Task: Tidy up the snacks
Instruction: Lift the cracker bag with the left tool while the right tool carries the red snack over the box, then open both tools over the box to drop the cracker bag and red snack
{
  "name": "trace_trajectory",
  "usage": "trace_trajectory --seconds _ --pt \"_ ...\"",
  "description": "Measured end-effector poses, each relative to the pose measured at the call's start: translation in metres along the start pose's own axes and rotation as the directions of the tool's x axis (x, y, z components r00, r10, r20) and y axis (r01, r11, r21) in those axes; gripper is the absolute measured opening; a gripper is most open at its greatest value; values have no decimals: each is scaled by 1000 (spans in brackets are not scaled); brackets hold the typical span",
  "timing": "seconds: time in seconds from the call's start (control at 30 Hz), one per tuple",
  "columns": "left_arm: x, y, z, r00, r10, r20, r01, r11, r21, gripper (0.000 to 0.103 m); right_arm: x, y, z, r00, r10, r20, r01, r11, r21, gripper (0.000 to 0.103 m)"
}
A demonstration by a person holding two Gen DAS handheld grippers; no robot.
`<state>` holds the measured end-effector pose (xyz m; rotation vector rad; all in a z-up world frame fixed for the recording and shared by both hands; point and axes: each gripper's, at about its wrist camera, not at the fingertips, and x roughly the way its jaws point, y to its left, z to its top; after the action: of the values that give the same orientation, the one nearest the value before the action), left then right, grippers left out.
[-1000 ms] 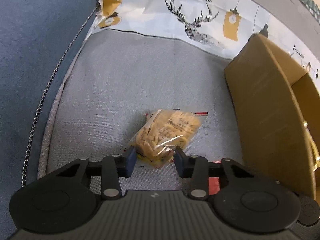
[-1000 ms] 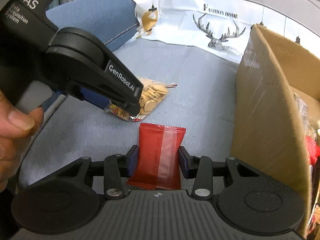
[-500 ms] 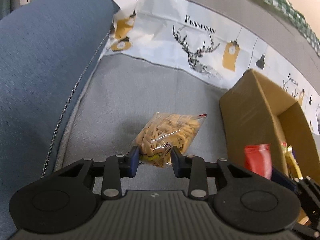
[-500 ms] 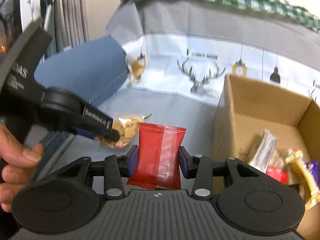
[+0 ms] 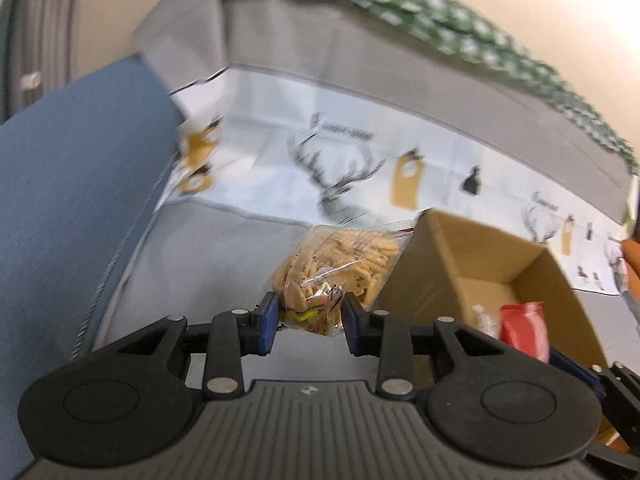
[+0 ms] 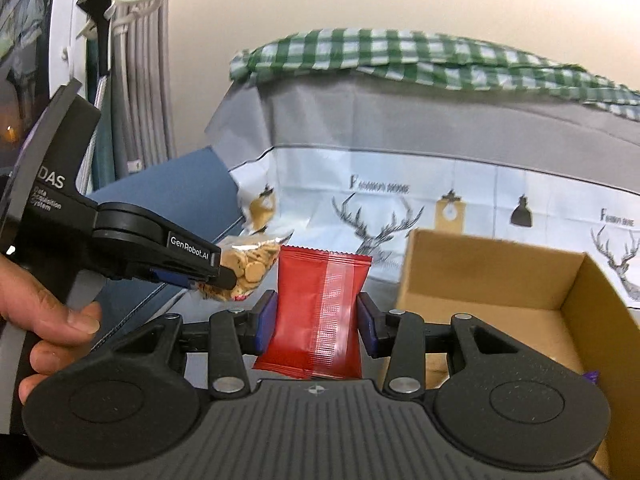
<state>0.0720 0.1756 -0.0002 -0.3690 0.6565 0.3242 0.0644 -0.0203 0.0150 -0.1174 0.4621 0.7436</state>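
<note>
- While both claws hang above a grey sofa seat (image 5: 192, 264), the left gripper (image 5: 307, 322) clamps a clear bag of biscuits (image 5: 340, 268), lifted clear.
- Right gripper (image 6: 316, 318) pinches a red sachet (image 6: 320, 308) upright.
- Open cardboard box (image 6: 496, 280) sits at three o'clock, its near wall between sachet and interior.
- Deer-print cloth (image 6: 400, 216) hangs at twelve o'clock; a hand (image 6: 44, 320) grips at nine.
</note>
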Motion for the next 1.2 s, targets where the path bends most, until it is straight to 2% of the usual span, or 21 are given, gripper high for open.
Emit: trace_trajectory --seconds 0.23,0.3,0.4,0.6,0.7,0.83,0.97,1.03,1.07,1.1,1.17,1.2 --pt "1 -44 1 990 -122 77 120 992 34 37 -15 -43 1 998 -55 32 54 997 48 44" --pt "1 -60 -3 981 -153 116 144 986 87 37 -19 -59 0 996 -83 41 81 995 66 44" --pt "-3 -80 -13 959 -205 193 166 965 203 37 -24 -86 1 990 -132 53 126 986 109 44" --pt "6 -115 -26 924 -337 181 279 917 284 37 -33 -149 -4 957 -287 46 269 932 242 44" --pt "14 -130 -31 918 -363 163 302 902 307 37 -35 -172 -9 934 -356 37 332 901 280 44" --pt "26 -138 -34 917 -374 138 323 900 294 37 -33 -188 -15 917 -398 22 372 874 313 44" --pt "30 -146 -35 901 -408 148 358 892 277 38 -30 -188 -19 915 -402 20 378 876 299 44" --pt "30 -149 -35 883 -447 142 401 877 265 53 -27 -184 -18 910 -414 29 390 877 282 48" --pt "31 -151 -34 878 -460 136 415 870 266 69 -26 -182 -17 908 -418 22 397 875 278 60" --pt "28 -152 -35 878 -453 157 402 874 274 71 -24 -181 -17 906 -424 17 403 874 272 81" --pt "26 -151 -35 883 -433 182 374 882 286 71 -25 -179 -16 894 -448 22 425 862 275 92" --pt "26 -150 -35 885 -429 179 373 886 277 72 -26 -180 -16 894 -448 20 424 860 283 92"
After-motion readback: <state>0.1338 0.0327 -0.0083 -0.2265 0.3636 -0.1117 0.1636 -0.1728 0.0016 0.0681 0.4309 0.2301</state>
